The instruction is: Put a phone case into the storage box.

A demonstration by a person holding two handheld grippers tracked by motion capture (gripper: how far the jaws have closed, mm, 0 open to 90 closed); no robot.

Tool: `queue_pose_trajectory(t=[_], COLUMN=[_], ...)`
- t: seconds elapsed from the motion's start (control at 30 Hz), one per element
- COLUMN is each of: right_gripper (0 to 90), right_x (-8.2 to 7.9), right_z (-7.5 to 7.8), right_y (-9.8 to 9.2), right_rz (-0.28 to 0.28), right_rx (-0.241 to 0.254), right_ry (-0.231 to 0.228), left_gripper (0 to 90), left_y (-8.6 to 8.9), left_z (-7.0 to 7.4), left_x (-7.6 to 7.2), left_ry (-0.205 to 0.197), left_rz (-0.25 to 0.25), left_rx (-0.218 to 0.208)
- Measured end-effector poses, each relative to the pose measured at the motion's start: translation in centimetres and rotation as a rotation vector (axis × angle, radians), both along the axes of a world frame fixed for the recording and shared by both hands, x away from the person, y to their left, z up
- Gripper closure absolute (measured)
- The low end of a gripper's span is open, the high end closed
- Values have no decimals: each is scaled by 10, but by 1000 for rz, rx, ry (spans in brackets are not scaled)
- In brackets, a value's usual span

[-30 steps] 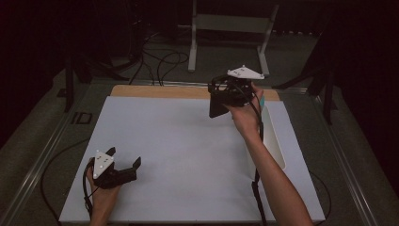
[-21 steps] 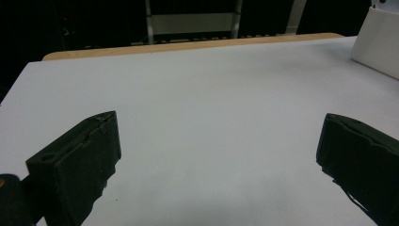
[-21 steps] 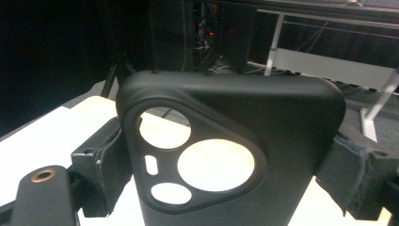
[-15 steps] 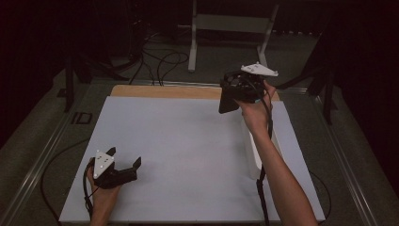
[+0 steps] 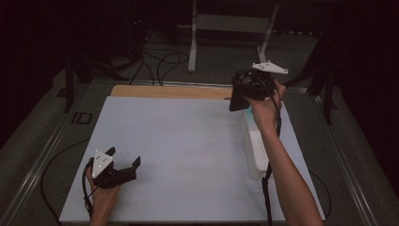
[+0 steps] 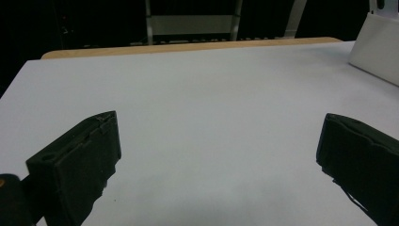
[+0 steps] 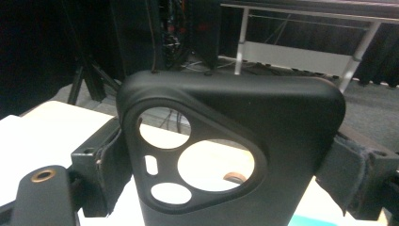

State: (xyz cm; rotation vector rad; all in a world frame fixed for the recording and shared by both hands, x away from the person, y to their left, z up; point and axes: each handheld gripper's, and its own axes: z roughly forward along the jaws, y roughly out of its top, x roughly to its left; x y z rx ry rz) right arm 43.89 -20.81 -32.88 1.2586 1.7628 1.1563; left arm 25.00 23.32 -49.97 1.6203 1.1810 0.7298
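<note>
Right tongs (image 5: pixel 242 96) clamp black phone case (image 7: pixel 230 155), lifted above the counter's (image 5: pixel 188 141) far right. Left tongs (image 5: pixel 123 165) wide open, empty, near corner. Pickup done; placement remains, I judge.

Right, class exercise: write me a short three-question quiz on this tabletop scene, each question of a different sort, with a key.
1. True or false: the left gripper holds the black plastic phone case.
2. The long white rectangular box lies along which edge of the white table? A near, B right, C left
3. Fill in: the case's camera cut-out is roughly ____ in shape.

Key: 1 false, since the right gripper clamps it, raised above the table; 2 B; 3 triangular.
</note>
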Motion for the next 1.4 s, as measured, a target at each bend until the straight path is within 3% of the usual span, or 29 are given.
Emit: queue_pose_trajectory(t=[1.1,1.4], right_gripper=[135,135], right_x=[18,19], right_z=[-16,-27], right_y=[-42,-52], right_rz=[-145,-169], right_rx=[-17,-20], right_ry=[37,60], left_gripper=[7,7], left_y=[0,-1], left_z=[0,0], left_x=[0,0], left_ry=[2,2], left_rz=[2,0], left_rx=[4,5])
